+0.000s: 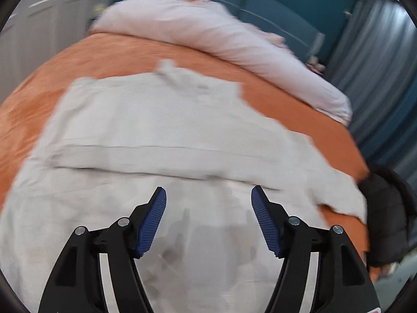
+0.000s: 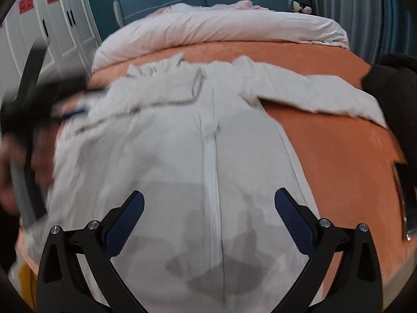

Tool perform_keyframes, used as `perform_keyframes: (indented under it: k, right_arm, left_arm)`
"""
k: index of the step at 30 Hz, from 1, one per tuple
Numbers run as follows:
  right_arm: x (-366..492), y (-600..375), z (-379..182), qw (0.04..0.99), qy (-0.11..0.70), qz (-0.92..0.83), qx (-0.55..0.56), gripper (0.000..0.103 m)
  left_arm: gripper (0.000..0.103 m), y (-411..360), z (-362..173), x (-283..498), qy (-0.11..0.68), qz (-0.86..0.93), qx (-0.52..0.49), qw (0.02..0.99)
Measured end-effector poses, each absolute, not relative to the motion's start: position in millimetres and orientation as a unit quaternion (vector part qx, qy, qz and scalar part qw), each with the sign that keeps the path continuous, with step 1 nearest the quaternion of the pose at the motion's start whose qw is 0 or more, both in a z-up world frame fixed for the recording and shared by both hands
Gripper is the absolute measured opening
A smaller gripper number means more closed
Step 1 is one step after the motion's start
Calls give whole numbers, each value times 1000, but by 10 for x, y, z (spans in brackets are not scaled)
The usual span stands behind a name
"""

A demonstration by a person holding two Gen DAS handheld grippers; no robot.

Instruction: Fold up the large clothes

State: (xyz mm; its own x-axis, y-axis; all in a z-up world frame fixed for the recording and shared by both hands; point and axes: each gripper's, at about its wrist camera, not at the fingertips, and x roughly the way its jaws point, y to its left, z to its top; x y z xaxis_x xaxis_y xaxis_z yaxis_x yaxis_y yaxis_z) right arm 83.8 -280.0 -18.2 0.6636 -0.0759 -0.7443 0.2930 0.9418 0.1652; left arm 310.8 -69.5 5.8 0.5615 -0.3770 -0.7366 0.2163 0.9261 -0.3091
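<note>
Right wrist view: white jacket (image 2: 208,135) spread flat on orange bed (image 2: 338,143); bare bedspread right of its edge. Right gripper (image 2: 209,203) spread, empty; left gripper (image 1: 208,203) likewise.

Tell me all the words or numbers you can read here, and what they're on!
None can be read.
Red signs on the white wardrobe doors: markings too small and blurred to read.
White garment, orange bedspread, both grippers: no writing shows.
</note>
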Motion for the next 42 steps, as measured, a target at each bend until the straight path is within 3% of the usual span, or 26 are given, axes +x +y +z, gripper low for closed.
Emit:
perform_keyframes:
  k: [6,13,14,15,16,17,18,19,25,27,31,37,38,39,42]
  right_arm:
    - [1876,-3174,-121,902,378,-80,195,98]
    - [3036,-3340,-393,876,405,-91,247,97]
    - [3155,-3339,-464,869,415,-88,255,93]
    - [3273,-3321,-551,861,429,-82,261,87]
    - [3398,-3287,-655,848,451,-72,269,60]
    - [3483,-3254,-725,837,468,-63,275,42]
    - [3573,-3195,-724,831,476,-57,284,34]
    - [3592,-3142,-618,839,460,-46,286,7]
    - [3454,-2899,361,925,292,50,240,5]
    - [3546,-2973,137,919,323,19,223,5]
    - [3677,-3170,-885,863,460,-39,206,9]
    - [3461,-3033,-513,902,385,-59,187,13]
    - [3459,-3008,-506,905,386,-63,169,22]
    - [3490,-2969,-567,902,398,-69,151,25]
    - [3461,-3083,-931,882,439,-64,160,23]
  left_arm:
    - [66,285,-92,3423,434,-49,-99,894]
    - [66,655,-444,3775,442,30,-62,895]
    - [66,704,-511,3790,447,34,-62,892]
    - [66,730,-567,3812,453,39,-64,888]
    - [66,766,-628,3839,458,44,-66,885]
    - [66,803,-689,3871,459,45,-69,885]
    - [66,809,-706,3890,458,49,-69,885]
    - [66,820,-718,3894,455,55,-69,886]
    - [69,863,-863,3904,454,63,-79,885]
    - [71,847,-911,3898,449,70,-70,888]
    - [76,744,-976,3885,440,82,-40,893]
    - [83,805,-1051,3886,436,90,-51,894]
    - [84,815,-1051,3886,435,90,-53,894]
    - [86,835,-1057,3887,436,90,-58,894]
    - [87,858,-1059,3877,436,87,-67,893]
